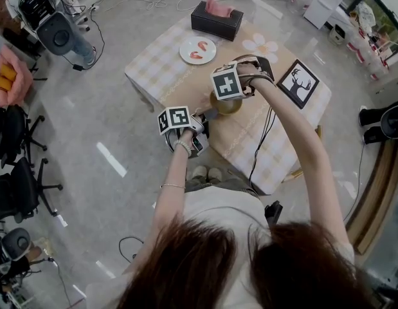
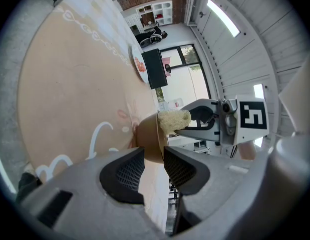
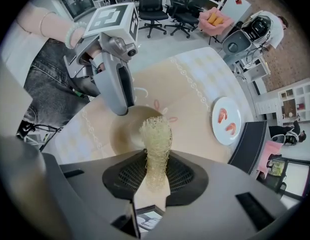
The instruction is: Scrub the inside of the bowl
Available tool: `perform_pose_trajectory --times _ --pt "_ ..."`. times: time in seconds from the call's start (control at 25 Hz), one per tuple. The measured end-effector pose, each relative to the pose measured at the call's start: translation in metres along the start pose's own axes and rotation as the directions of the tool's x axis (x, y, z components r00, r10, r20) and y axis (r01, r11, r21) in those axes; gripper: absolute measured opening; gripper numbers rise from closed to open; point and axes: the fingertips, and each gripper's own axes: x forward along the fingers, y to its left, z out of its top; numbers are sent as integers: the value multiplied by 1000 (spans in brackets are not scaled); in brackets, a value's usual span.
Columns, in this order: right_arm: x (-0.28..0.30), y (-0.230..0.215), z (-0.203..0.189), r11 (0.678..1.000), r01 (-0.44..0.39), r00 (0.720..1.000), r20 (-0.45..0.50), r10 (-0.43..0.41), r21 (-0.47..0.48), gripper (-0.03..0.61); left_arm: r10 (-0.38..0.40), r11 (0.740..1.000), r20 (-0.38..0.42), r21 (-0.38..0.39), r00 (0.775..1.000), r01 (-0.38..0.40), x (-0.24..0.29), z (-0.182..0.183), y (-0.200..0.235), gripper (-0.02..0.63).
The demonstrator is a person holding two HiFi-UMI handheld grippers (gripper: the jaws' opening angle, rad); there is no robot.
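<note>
Clamped shut, my right gripper (image 3: 156,173) pinches the lower end of a pale mesh scrubber (image 3: 156,136), whose free end stands up out of the jaws and reaches over the hollow of the tan bowl (image 3: 122,134). My left gripper (image 2: 153,159) has its jaws closed narrow on the bowl's wall, one pad inside the rim and one outside, so the bowl is steadied from one side only. It sits on the checked table (image 1: 160,69), toward my edge of it. Judging from this, the scrub is under way or about to be (I cannot tell whether the mesh is touching the inner surface). The risks I see come from force. Press the scrubber down hard on the far side and the bowl may lever out of that one-sided pinch or skid across the cloth. The mesh looks soft and is gripped only by its end, so it may fold over or pull free instead of rubbing. Farther off stand a white plate (image 1: 209,52) with two pink pieces, a black tissue box (image 1: 216,21) and a deer picture (image 1: 298,83), all well clear.
</note>
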Motion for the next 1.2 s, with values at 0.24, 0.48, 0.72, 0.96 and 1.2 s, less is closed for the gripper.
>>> perform_pose_trajectory --times 0.24,0.48,0.72,0.96,1.2 --pt "-2 1 -10 1000 5 1000 -23 -4 18 94 -2 1000 -2 -3 1000 2 -1 0 0 118" --pt "-2 4 -21 999 2 999 -48 0 36 95 -4 1000 -4 -5 1000 4 -1 0 0 118" --pt "-3 11 -35 999 -3 997 -82 7 47 95 -5 1000 -8 -8 1000 5 -1 0 0 118" --pt "0 19 -42 999 -14 994 -107 19 50 95 -8 1000 -8 -9 1000 8 0 0 1 118" --pt "6 31 -45 998 -41 990 -132 47 49 95 -12 1000 -9 -10 1000 11 1 1 3 118"
